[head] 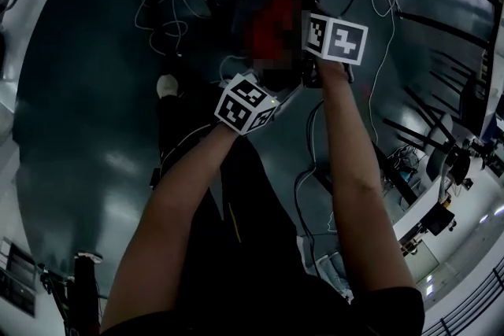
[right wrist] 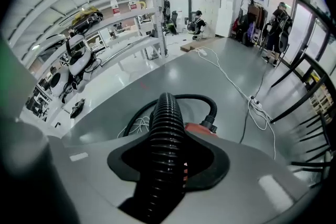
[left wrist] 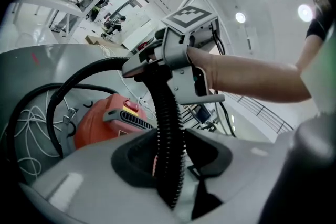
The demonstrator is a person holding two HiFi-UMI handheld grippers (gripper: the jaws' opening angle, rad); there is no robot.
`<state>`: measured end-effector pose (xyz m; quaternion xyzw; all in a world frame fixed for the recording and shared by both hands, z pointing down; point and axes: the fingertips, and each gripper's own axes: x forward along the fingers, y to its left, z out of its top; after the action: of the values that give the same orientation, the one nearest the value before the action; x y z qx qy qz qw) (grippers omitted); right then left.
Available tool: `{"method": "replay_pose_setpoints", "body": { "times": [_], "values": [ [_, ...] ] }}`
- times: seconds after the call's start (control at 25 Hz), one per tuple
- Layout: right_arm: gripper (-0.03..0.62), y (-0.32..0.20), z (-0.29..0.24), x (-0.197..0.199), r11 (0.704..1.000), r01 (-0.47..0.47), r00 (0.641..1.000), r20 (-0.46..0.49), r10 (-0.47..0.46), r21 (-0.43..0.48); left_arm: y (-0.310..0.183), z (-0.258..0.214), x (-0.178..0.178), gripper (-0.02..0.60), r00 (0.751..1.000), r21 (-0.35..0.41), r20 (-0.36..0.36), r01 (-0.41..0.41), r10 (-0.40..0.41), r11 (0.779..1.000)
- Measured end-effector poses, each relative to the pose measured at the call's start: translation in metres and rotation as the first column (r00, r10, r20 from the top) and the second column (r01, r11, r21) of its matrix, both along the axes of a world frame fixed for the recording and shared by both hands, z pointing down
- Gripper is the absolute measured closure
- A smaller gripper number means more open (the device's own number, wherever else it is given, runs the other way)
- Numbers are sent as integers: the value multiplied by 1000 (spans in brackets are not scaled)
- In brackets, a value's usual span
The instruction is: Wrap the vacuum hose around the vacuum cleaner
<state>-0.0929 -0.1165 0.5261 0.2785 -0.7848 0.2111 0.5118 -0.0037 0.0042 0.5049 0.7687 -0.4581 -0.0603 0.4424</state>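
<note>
Left gripper and right gripper each clamped part-open on the black ribbed plastic vacuum hose, held above the red canister vacuum cleaner; best keep both grips and sweep the loop snug round the body, no kinks.

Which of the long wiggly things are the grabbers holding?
The thick, black, ribbed vacuum hose. The thin white cords lie loose on the floor, held by nothing.

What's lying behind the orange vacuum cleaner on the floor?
A loop of black hose and a tangle of thin white cable lie behind the orange vacuum cleaner. The left gripper covers its base.
</note>
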Motion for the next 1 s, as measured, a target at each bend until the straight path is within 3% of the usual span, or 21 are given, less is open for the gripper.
{"method": "replay_pose_setpoints", "body": {
  "times": [0.24,0.44,0.6,0.76,1.0],
  "values": [
    [427,0,-12,38,997,-70,997,43,71,-12,6,-8,30,422,994,5,35,-105,104,995],
    [427,-3,-30,65,996,-89,992,87,90,-18,6,-24,54,417,984,63,74,-169,164,984],
    [427,-7,-34,73,994,-108,987,120,109,-12,4,-20,50,345,963,80,161,-232,217,969],
    [428,-16,-38,84,996,-86,989,122,87,-15,-3,-21,37,316,961,88,194,-215,195,973],
    [428,-32,-44,107,997,-68,987,144,70,-24,-26,-17,-23,325,959,89,276,-90,62,992]
  ]
}}
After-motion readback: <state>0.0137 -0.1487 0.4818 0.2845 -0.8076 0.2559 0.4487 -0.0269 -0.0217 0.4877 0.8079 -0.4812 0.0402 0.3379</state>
